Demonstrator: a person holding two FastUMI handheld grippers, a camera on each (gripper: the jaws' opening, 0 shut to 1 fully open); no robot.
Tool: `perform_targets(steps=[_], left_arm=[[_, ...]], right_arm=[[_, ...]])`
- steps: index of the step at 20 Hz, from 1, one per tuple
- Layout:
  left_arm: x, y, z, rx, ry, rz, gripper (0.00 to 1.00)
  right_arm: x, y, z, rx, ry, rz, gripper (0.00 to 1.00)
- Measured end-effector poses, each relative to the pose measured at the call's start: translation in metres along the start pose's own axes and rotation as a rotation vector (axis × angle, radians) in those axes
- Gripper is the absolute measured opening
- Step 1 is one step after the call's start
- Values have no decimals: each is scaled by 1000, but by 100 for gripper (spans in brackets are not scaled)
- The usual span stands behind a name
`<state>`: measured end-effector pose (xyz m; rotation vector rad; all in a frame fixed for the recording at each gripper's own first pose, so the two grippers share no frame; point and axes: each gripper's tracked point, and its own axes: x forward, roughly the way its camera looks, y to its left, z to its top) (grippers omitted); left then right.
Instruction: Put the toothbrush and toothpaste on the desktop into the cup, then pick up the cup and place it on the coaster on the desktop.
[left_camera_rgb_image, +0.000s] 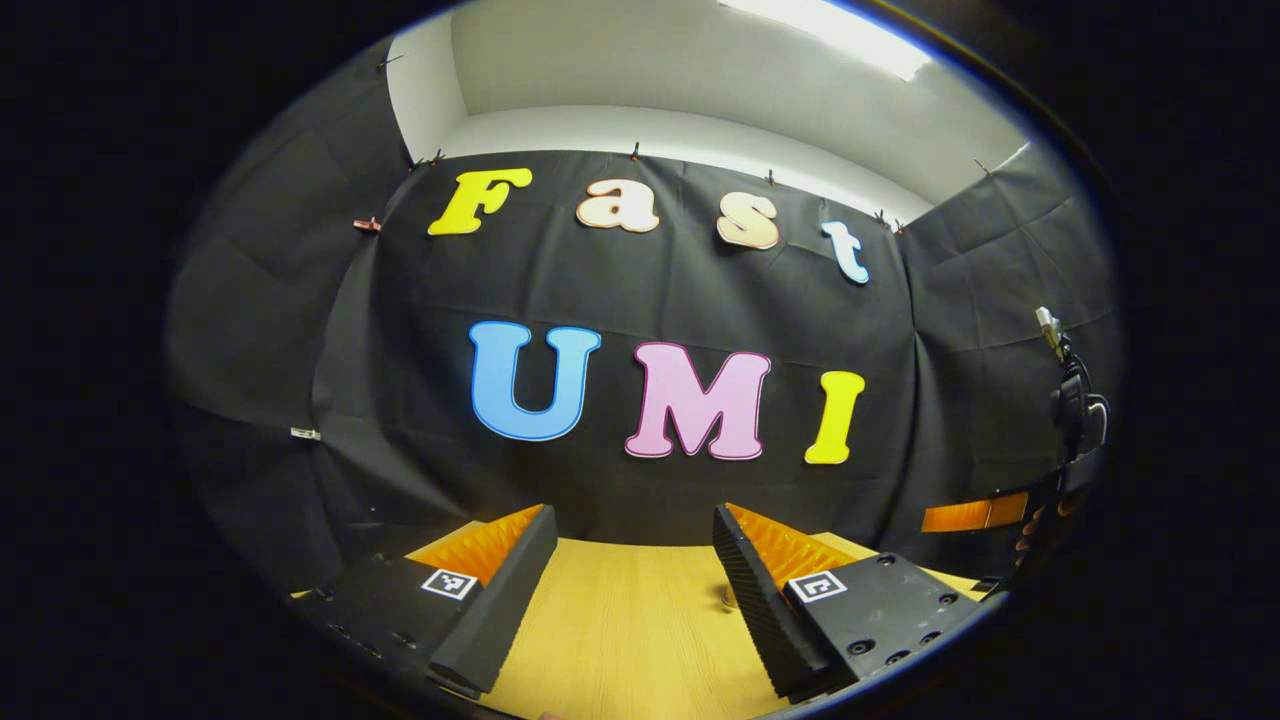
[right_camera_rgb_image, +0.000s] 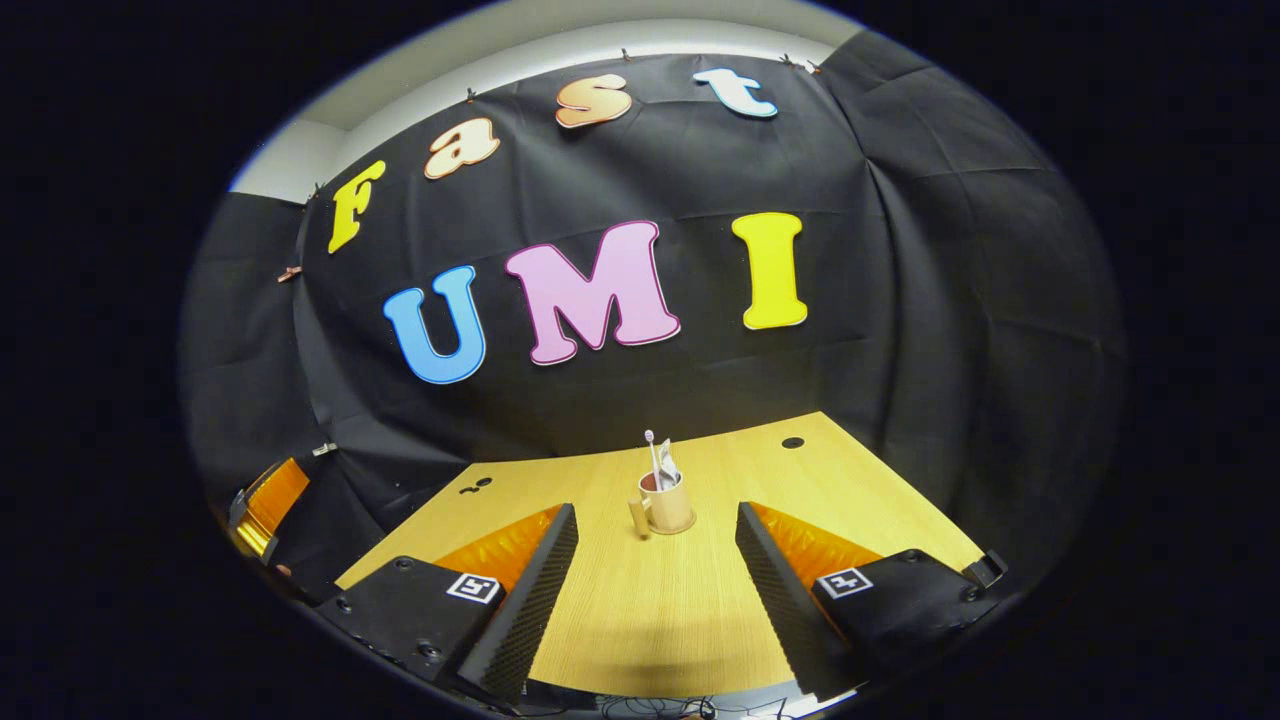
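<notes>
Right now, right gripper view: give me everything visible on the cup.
The cup is a small tan mug, apparently wooden, with a side handle facing left in the right gripper view. It stands upright on the wooden desktop, apart from both fingers of the open right gripper. A toothbrush and toothpaste stick up from it. A coaster beneath it cannot be made out.

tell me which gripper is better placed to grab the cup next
Probably right. The right gripper is open and aimed straight at the cup, which holds the toothbrush. The left gripper faces bare desktop.
</notes>
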<state>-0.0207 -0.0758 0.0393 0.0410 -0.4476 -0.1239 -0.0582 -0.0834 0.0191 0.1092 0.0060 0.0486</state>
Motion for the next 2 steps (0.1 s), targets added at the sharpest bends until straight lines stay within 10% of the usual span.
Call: perform_targets(steps=[2], left_arm=[[-5,-1,1,5,4,-6,97]], right_arm=[[-2,3,-1,-7,-2,8,98]])
